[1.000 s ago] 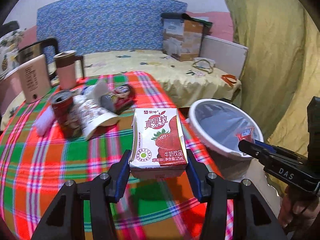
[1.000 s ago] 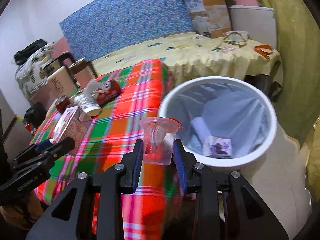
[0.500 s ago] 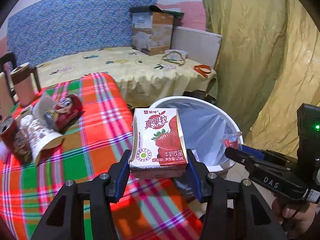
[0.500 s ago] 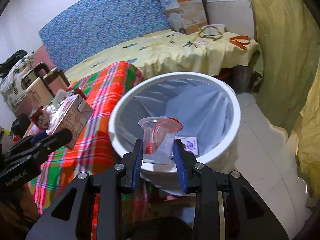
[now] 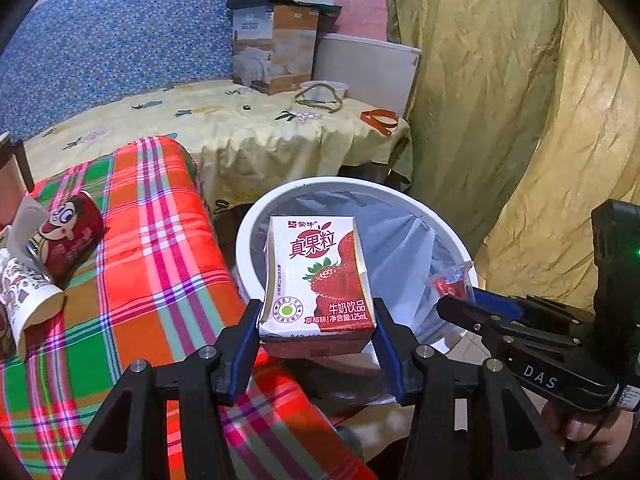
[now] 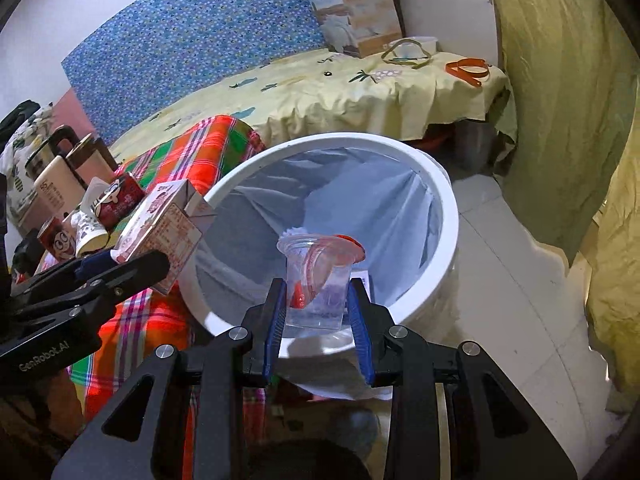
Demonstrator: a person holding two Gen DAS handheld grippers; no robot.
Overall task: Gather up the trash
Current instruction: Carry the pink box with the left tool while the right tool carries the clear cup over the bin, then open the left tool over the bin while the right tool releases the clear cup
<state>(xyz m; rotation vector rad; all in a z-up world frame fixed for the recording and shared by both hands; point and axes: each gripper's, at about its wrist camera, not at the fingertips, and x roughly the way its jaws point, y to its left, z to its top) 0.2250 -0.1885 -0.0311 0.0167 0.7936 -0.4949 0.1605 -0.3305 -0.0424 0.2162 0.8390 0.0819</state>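
My left gripper (image 5: 316, 344) is shut on a white and red strawberry milk carton (image 5: 318, 276), held upright over the near rim of a white trash bin (image 5: 256, 216) lined with a grey bag. In the right wrist view my right gripper (image 6: 318, 320) is shut on a clear plastic cup (image 6: 316, 280) with a red peeled lid, above the bin's (image 6: 444, 200) near edge. The same cup (image 5: 450, 280) shows at the right of the left wrist view, and the carton (image 6: 160, 232) with the left gripper at the left of the right wrist view.
On the plaid tablecloth (image 5: 160, 240) lie a red cartoon can (image 5: 68, 236) and a tipped paper cup (image 5: 28, 304). Kettles (image 6: 52, 176) stand at the table's far side. A yellow-covered table (image 5: 240, 128) with a cardboard box (image 5: 276, 44) is behind, and a yellow curtain (image 5: 520, 120) hangs to the right.
Both grippers have swung from above the plaid table to the right, over the bin's near rim, each still holding its item. The cans and paper cup have slid to the left edge of view.
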